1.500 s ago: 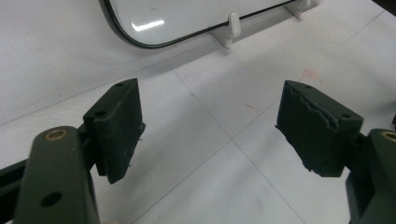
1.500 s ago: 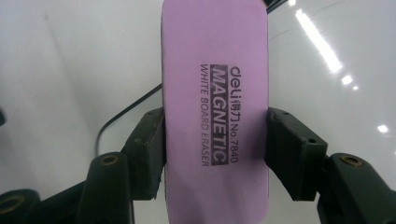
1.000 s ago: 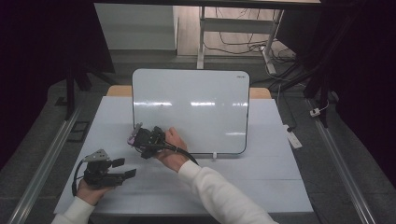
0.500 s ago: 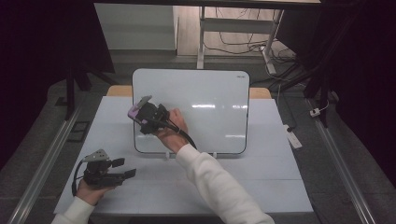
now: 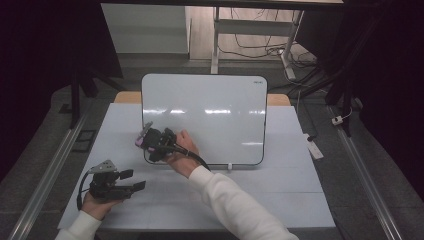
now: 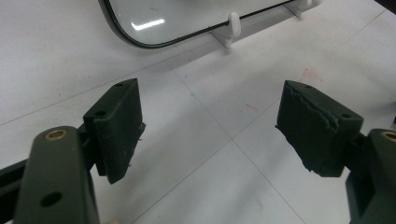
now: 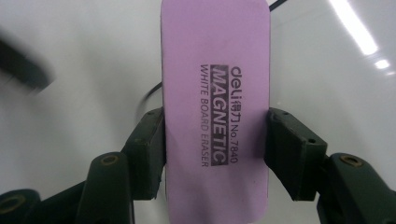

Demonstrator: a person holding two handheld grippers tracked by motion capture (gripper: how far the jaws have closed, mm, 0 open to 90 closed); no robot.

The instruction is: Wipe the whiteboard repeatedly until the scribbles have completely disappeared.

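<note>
A white board (image 5: 210, 112) stands upright on small white feet at the back of the table. My right gripper (image 5: 145, 140) is shut on a pink magnetic whiteboard eraser (image 7: 215, 107), held against the board's lower left corner (image 5: 141, 141). In the right gripper view the jaws clamp the eraser's two long sides, and the board's glossy face (image 7: 79, 56) lies right behind it. My left gripper (image 5: 131, 180) rests low on the table near the front left, open, with nothing between its pads (image 6: 119, 126). The board's bottom edge (image 6: 154, 39) shows ahead of it.
The table top (image 5: 280, 190) is white with faint tile seams. A small white object (image 5: 313, 148) lies at the right edge. Metal rails (image 5: 47, 175) run along both sides of the table, and a desk frame with cables (image 5: 250, 45) stands behind.
My right gripper, with the eraser, rose up the board's left side half a second ago and has come back down to the lower left corner. The left gripper has stayed in place.
</note>
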